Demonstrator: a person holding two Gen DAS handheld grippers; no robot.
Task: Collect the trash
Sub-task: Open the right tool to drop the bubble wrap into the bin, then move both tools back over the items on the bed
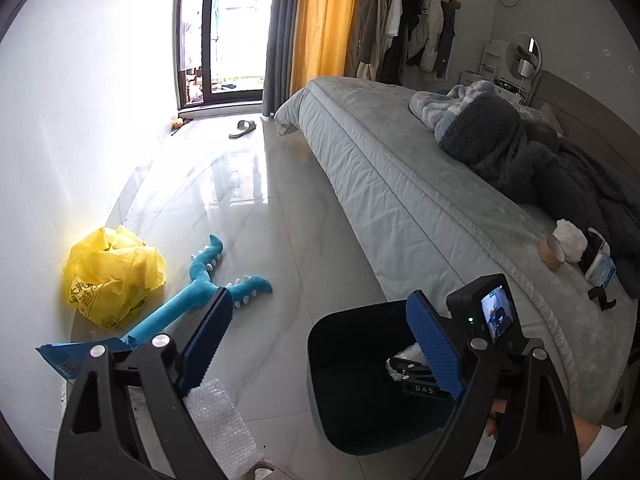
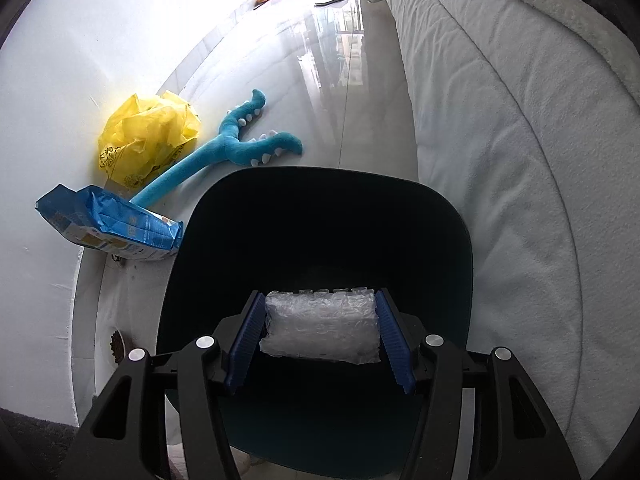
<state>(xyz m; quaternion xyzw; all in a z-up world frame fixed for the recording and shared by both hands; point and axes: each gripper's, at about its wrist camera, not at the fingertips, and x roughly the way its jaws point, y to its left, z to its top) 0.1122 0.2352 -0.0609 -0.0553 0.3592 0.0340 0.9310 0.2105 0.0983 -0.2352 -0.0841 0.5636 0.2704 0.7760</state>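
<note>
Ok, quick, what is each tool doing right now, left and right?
Left tool: open, nothing between its blue pads.
Right tool: shut on a clear bubble-wrap pack, held over the dark plastic bin.

The bin (image 2: 320,216) stands on the floor (image 1: 256,216) just left of the bed (image 1: 400,208). Left of it, along the wall, lie the packet (image 2: 116,228), plush toy (image 2: 224,152) and crumpled bag (image 2: 148,144). Bubble wrap (image 2: 320,330) hangs over the bin's mouth.

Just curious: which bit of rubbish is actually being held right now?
The bubble wrap wad, clamped by the right gripper over the dark bin. The yellow bag and blue packet lie on the floor.
</note>
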